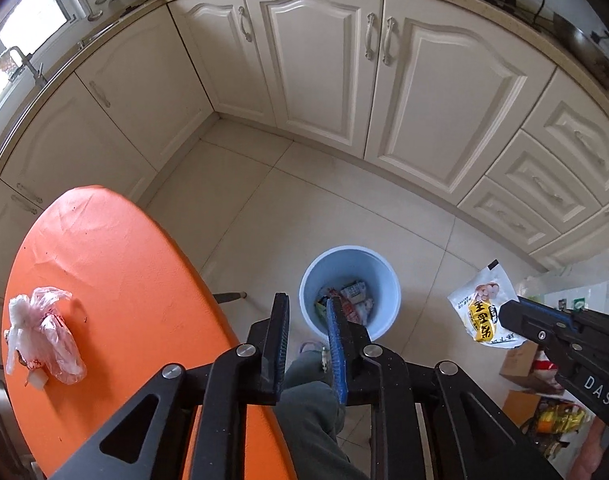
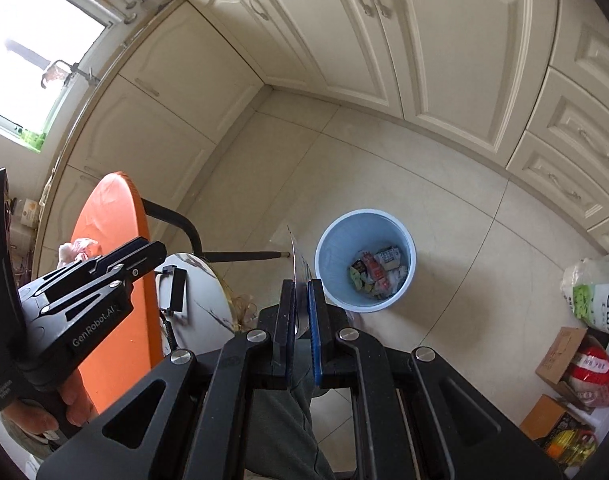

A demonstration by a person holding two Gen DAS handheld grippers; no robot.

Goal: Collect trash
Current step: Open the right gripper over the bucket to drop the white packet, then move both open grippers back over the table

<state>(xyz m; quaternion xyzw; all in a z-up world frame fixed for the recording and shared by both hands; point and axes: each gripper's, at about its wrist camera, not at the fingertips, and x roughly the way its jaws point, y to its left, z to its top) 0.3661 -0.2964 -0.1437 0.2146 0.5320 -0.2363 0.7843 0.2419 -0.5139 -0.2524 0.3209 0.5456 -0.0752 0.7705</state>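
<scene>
Right gripper (image 2: 302, 292) fingers pinch a snack packet (image 1: 484, 308); left gripper (image 1: 308, 308) fingers gape, empty.

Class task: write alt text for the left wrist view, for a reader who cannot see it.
The left gripper, empty, points down at a blue bin holding wrappers on a tiled kitchen floor. The right gripper holds a snack packet. A crumpled plastic bag lies on an orange table.
</scene>
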